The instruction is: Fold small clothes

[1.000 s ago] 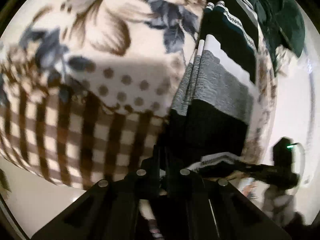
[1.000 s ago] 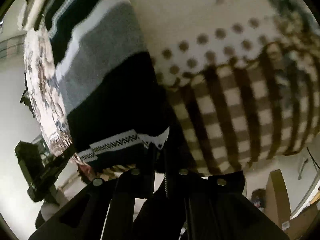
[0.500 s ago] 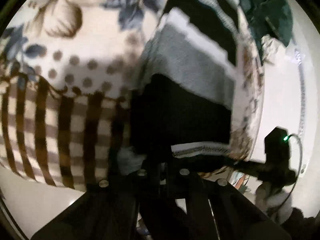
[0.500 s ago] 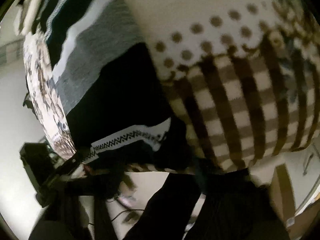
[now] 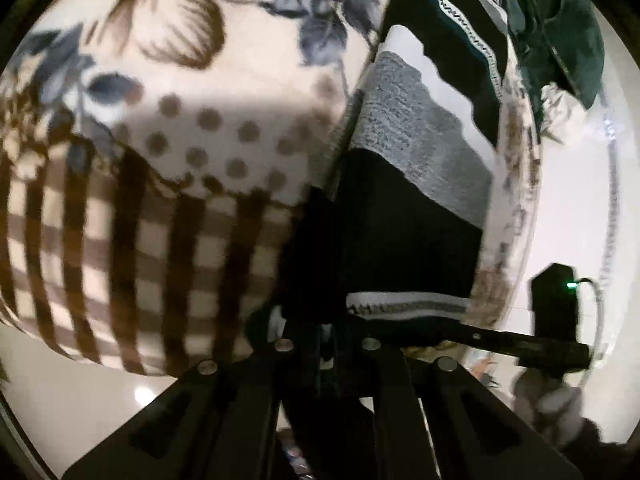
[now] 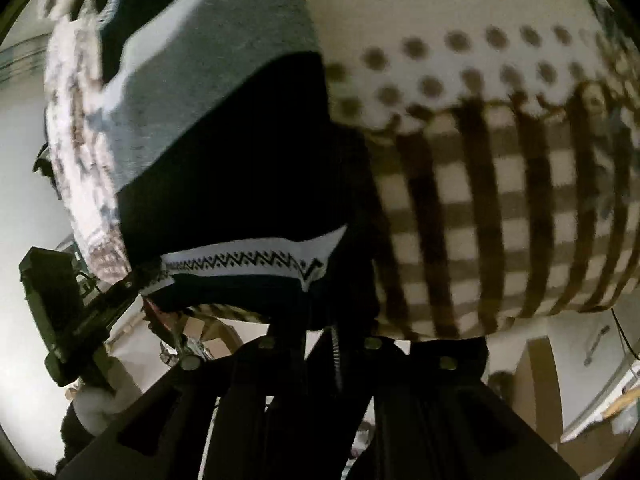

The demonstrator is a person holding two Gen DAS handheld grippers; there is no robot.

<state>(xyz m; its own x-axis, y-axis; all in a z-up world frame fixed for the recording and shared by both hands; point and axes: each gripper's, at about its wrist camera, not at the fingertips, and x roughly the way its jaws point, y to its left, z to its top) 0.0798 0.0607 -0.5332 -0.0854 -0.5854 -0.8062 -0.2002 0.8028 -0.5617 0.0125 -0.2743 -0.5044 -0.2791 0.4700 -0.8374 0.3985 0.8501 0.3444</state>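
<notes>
**Sweater held by its hem at both corners**

Sweater [image 5: 416, 216], a knitted piece in black, grey and white bands with a zigzag-patterned hem, lies on the patterned blanket [image 5: 160, 208], towards the blanket's edge; a dark green garment [image 5: 560, 32] sits beyond the sweater's far end. The left gripper [image 5: 326, 320] is closed on dark fabric at the sweater's near hem, and the right gripper [image 6: 334, 320] is likewise clamped on the hem corner just beside the zigzag band [image 6: 248, 260]. From the left wrist view the right gripper reaches in along the hem from the sweater's other side, so both hold the same edge, one at each corner.

The knit looks soft, thick and limp, with no stiffness of its own: it will likely sag between the two holds and drag on the fleecy blanket rather than slide. It seems light enough for a pinch grip. Holding at the hem corners, as now, should keep the edge straight for carrying it over towards the sweater's far end.
</notes>
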